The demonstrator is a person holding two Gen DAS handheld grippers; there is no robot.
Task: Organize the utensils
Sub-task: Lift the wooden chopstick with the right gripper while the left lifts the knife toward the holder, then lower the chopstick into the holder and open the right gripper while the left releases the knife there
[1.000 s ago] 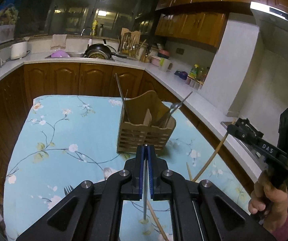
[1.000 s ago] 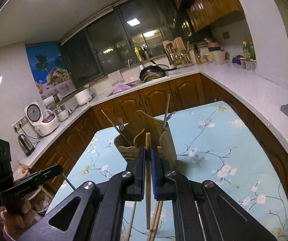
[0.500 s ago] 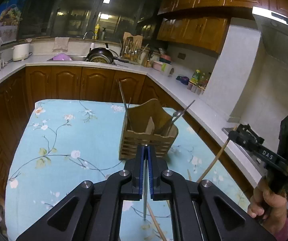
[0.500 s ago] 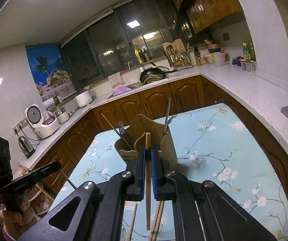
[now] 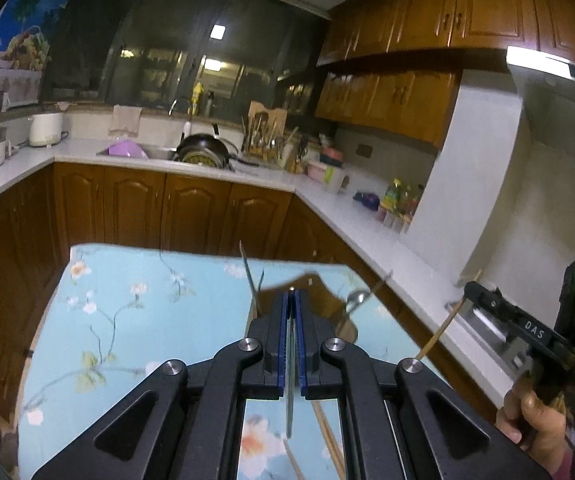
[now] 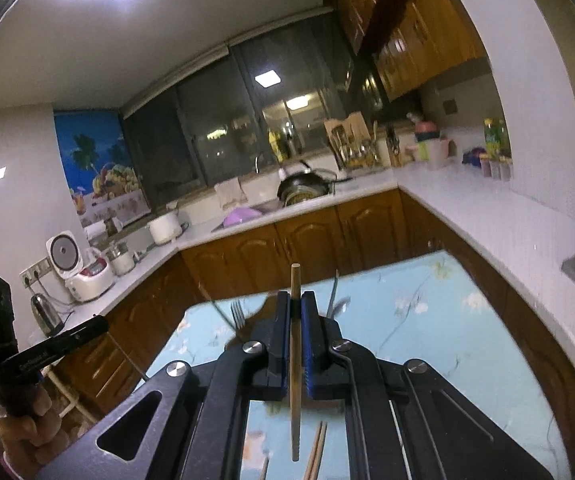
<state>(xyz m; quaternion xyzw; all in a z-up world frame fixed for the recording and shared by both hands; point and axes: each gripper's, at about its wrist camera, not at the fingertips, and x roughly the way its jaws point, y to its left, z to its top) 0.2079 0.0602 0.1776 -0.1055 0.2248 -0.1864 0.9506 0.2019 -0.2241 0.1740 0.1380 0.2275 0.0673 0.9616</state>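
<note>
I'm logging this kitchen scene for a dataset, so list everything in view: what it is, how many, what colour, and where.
wooden chopstick: one, tan, clamped in right hand-held gripper
metal utensil: one, grey, thin, clamped in left hand-held gripper; type unclear
utensil holder: one, brown wood, on table, mostly hidden behind the grippers
fork: one, silver, standing in holder
loose chopsticks: at least two, tan, lying on tablecloth
tablecloth: one, light blue, floral, on table
pan: one, black, at the sink
rice cooker: one, white, on counter
left hand-held gripper: black, blue pads, shut
right hand-held gripper: black, blue pads, shut
hand: one, holding right gripper's handle
</note>
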